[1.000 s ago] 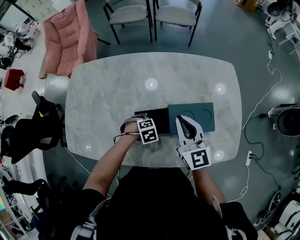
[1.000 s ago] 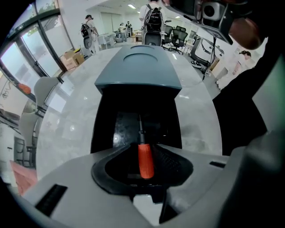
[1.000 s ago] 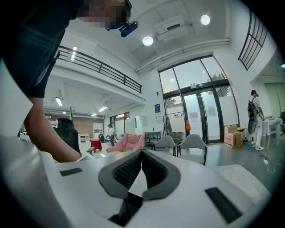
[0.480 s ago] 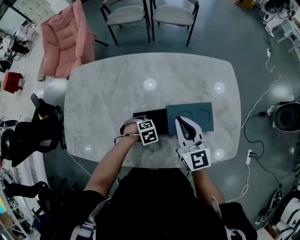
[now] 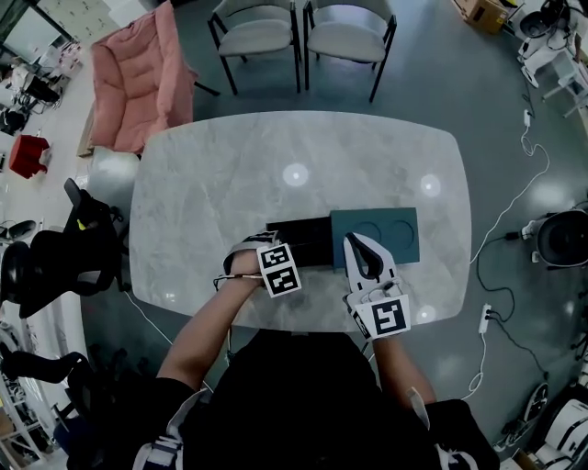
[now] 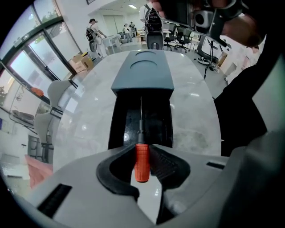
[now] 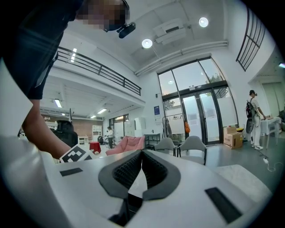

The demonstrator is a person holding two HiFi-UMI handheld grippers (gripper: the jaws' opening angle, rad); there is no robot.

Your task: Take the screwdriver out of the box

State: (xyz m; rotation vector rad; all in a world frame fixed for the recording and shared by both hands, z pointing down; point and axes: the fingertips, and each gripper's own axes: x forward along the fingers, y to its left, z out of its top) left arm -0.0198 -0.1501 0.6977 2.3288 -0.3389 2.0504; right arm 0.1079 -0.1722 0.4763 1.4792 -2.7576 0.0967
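Observation:
In the left gripper view the screwdriver [image 6: 141, 160] has an orange-red handle and a thin dark shaft. My left gripper [image 6: 143, 150] is shut on the handle and points steeply down. The shaft reaches forward over the open black tray of the box [image 6: 153, 122], whose teal sleeve [image 6: 142, 78] lies beyond. In the head view the left gripper [image 5: 273, 253] is over the tray's [image 5: 303, 240] left end, and the screwdriver is hidden under it. My right gripper [image 5: 356, 242] is shut and empty, its tips at the teal sleeve's [image 5: 386, 231] left edge.
The box sits near the front edge of a pale marble table [image 5: 230, 184]. Two grey chairs [image 5: 257, 27] [image 5: 349, 32] stand beyond the far edge, and a pink armchair [image 5: 138, 73] at far left. A black office chair [image 5: 64, 257] is left of the table. Cables [image 5: 501, 239] lie at right.
The left gripper's marker cube has shifted slightly left and toward the near table edge. The right gripper has stayed by the teal sleeve.

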